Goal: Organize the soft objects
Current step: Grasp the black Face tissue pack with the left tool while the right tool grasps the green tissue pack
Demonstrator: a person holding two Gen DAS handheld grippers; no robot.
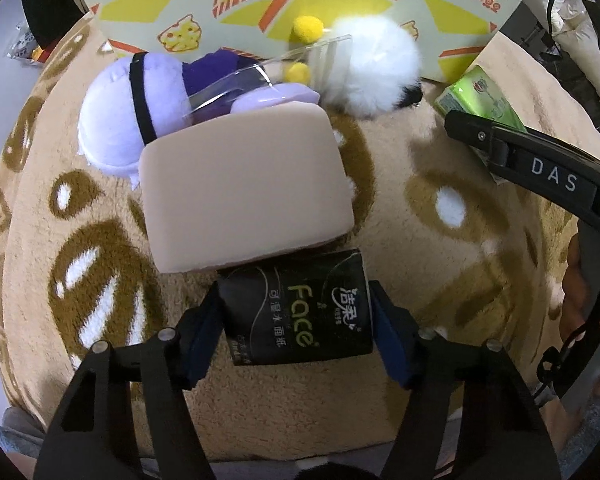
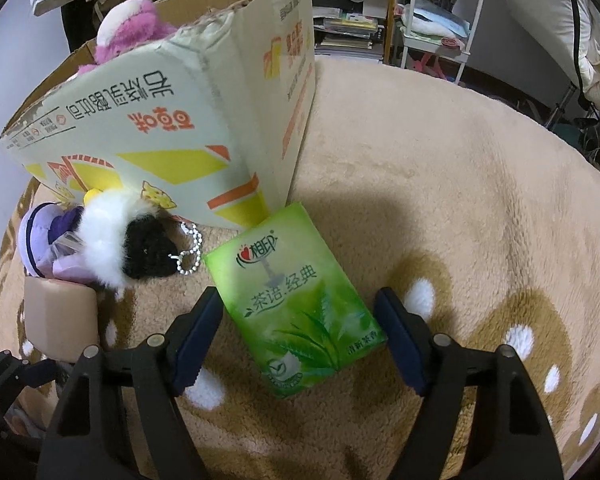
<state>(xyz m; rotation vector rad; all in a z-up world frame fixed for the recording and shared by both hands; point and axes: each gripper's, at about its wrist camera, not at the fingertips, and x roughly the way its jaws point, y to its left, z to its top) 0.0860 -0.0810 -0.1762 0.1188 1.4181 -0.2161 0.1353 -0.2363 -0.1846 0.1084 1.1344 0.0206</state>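
Gripping a black tissue pack (image 1: 300,304) (both pads touching), left gripper (image 1: 298,332)

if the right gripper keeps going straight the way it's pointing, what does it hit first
Most likely the green tissue pack, lying on the plush rug between the right gripper's open jaws.

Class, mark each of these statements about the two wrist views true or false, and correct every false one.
1. The left gripper has its jaws around the black tissue pack. True.
2. The green tissue pack lies inside the cardboard box. False: it lies on the rug beside the box.
3. A pink plush toy sits in the box. True.
4. The right gripper is clamped shut on nothing. False: its jaws straddle the green pack.
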